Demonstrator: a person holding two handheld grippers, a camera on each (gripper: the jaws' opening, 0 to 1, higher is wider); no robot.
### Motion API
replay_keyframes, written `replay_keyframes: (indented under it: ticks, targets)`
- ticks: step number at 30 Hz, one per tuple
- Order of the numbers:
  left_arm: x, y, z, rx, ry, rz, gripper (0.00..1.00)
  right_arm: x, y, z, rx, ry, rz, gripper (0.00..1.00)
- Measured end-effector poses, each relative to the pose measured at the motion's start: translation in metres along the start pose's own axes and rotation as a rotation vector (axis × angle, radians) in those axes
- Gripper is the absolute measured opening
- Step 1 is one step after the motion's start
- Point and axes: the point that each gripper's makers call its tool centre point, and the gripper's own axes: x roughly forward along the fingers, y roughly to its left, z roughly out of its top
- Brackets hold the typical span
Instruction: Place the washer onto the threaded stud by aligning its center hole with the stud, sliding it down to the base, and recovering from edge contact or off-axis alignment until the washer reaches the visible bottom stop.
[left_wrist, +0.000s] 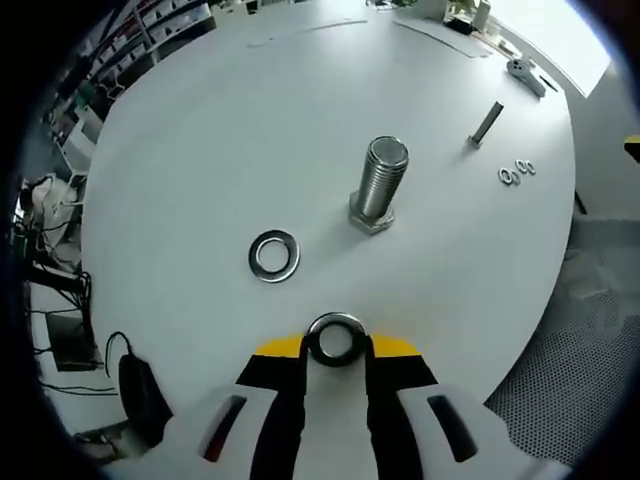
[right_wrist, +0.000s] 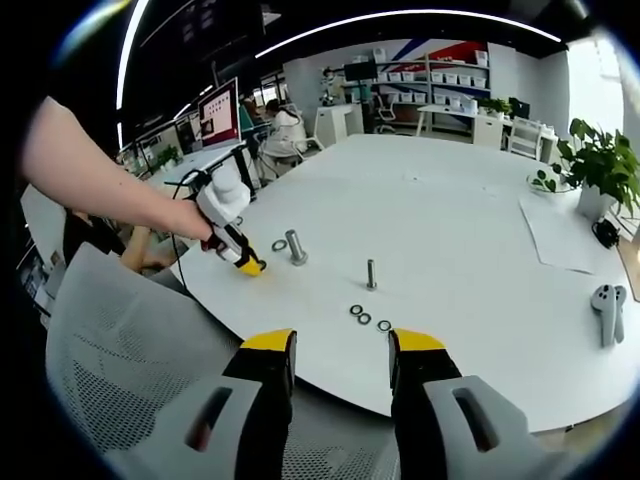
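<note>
In the left gripper view my left gripper (left_wrist: 335, 340) is shut on a steel washer (left_wrist: 335, 337), held above the white table (left_wrist: 200, 150). Beyond it a large threaded stud (left_wrist: 380, 182) stands upright on its hex base, apart from the held washer. A second washer (left_wrist: 274, 254) lies flat on the table to the left of the stud. In the right gripper view my right gripper (right_wrist: 341, 355) is open with nothing between its jaws, near the table's edge. That view also shows the left gripper (right_wrist: 247, 264) in a person's hand, close to the large stud (right_wrist: 296, 246) and the flat washer (right_wrist: 279, 245).
A thin bolt (left_wrist: 487, 123) stands further back with small washers (left_wrist: 516, 172) beside it. The same thin bolt (right_wrist: 370, 274) and small washers (right_wrist: 366, 318) lie ahead of my right gripper. A mesh chair (right_wrist: 130, 350), a game controller (right_wrist: 607, 302) and a potted plant (right_wrist: 590, 165) sit around.
</note>
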Motion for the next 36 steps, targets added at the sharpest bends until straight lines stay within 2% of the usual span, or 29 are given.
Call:
replay_keyframes:
  ticks: [14, 16, 20, 30, 36]
  targets:
    - [-0.003, -0.006, -0.004, 0.057, 0.035, -0.006, 0.19, 0.001, -0.001, 0.000, 0.001, 0.002, 0.000, 0.39]
    - [-0.001, -0.002, -0.002, 0.070, 0.037, -0.006, 0.19, 0.001, -0.001, 0.000, 0.004, 0.001, -0.002, 0.39]
    - [-0.004, -0.008, 0.000, 0.118, 0.039, -0.004, 0.19, 0.001, -0.001, 0.000, 0.004, -0.001, -0.002, 0.39]
    - [-0.016, -0.012, 0.017, 0.142, 0.009, -0.029, 0.19, 0.000, -0.001, 0.000, 0.007, -0.003, -0.002, 0.39]
    - [-0.028, -0.011, 0.033, 0.161, -0.031, -0.045, 0.19, 0.000, -0.001, 0.000, 0.007, -0.004, -0.002, 0.39]
